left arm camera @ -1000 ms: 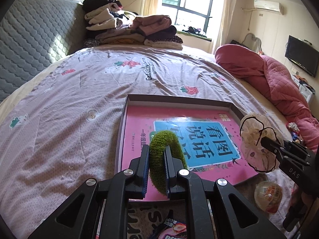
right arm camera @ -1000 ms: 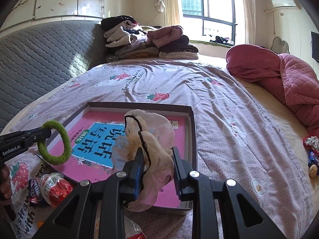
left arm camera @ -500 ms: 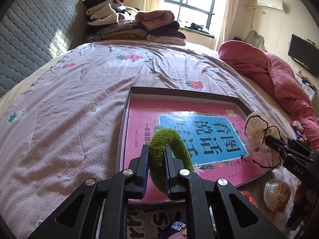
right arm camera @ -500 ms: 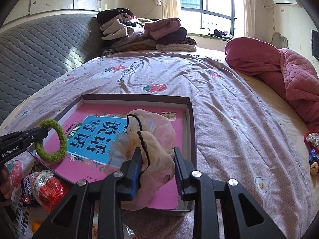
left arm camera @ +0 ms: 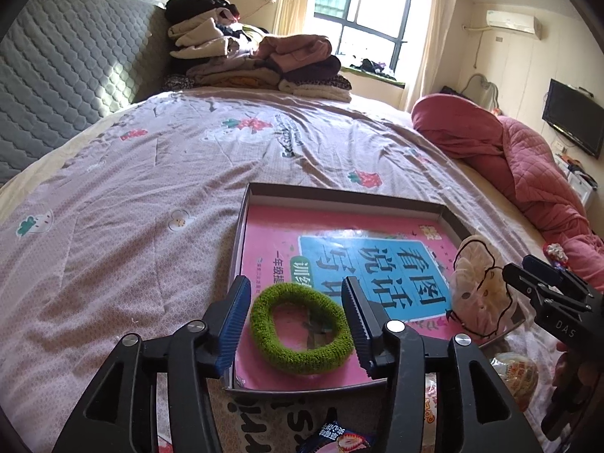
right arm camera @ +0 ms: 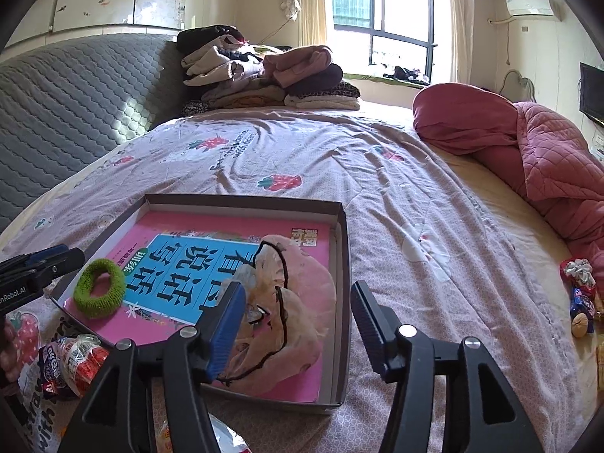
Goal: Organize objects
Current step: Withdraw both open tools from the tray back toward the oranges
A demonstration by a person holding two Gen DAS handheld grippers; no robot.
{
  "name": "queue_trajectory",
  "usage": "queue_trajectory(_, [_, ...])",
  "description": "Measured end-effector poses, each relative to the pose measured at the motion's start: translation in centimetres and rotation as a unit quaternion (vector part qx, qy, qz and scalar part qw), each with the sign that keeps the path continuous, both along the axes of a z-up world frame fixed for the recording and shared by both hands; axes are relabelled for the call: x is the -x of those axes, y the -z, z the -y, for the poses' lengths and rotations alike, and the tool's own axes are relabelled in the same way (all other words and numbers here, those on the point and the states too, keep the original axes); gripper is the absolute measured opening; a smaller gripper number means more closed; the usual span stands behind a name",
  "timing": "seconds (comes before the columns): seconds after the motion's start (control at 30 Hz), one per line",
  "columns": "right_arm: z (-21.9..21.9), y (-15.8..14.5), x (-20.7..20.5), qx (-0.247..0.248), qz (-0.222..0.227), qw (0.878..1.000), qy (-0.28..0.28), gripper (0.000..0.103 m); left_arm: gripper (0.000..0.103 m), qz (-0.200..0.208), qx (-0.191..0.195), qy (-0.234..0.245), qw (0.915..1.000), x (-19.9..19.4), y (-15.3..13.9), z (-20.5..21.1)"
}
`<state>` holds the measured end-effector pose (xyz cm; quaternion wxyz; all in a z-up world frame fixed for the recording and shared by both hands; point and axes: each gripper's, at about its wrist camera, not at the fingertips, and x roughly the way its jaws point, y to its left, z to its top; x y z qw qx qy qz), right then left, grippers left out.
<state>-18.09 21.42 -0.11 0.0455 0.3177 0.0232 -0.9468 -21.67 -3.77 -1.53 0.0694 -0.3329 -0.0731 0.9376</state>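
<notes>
Shallow cardboard tray (left arm camera: 260, 188), dark rim, on the bedspread (left arm camera: 132, 196) near the bed's near edge. A pink workbook (right arm camera: 241, 226) lies flat in it and covers its floor; the blue panel carries large black Chinese characters, printed to be read from the near edge in the left wrist view.

Green terry hair tie (left arm camera: 300, 326): flat on the workbook at the tray's near-left corner, ring opening up, long axis running roughly left to right across the tray. The left gripper (left arm camera: 296, 324) has its jaws spread wide, one on each side of the tie, neither touching it. "GenRobot.AI" is partly readable on that gripper's body in the right wrist view.

Sheer pink scrunchie with black trim (right arm camera: 290, 302): slumped on the workbook at the tray's near-right corner, against the right wall. The right gripper (right arm camera: 298, 317) is released, jaws parted; the left pad sits against the fabric, the right pad stands apart from it. "DAS" is printed on this gripper's body in the left wrist view.

Wrapped snacks (right arm camera: 70, 362) lie on the bedspread just outside the tray's near-left edge; the lettering there is too small to read. Bedspread print shows strawberries and text, partly "with".

Open bedspread runs beyond the tray's far and left edges; a folded clothes pile (left arm camera: 256, 64) occupies the far end, a red quilt (right arm camera: 528, 151) the right edge.
</notes>
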Motion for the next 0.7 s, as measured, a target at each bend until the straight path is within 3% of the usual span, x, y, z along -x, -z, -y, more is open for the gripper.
queue_trajectory(0.27, [-0.7, -2.2, -1.1, 0.01, -0.035, 0.999, 0.007, 0.06, 0.059, -0.019, -0.004, -0.004, 0.9998, -1.4, -2.1, 0.1])
queue_trajectory(0.4, [-0.6, -3.4, -1.9, 0.02, -0.043, 0.999, -0.003, 0.063, 0.069, -0.03, 0.01, 0.003, 0.9995, -2.8, -3.5, -0.6])
queue_trajectory(0.7, [0.3, -5.6, -4.5, 0.022, -0.07, 0.997, -0.022, 0.064, 0.072, -0.07, 0.038, -0.006, 0.9968, -7.2, -6.5, -1.0])
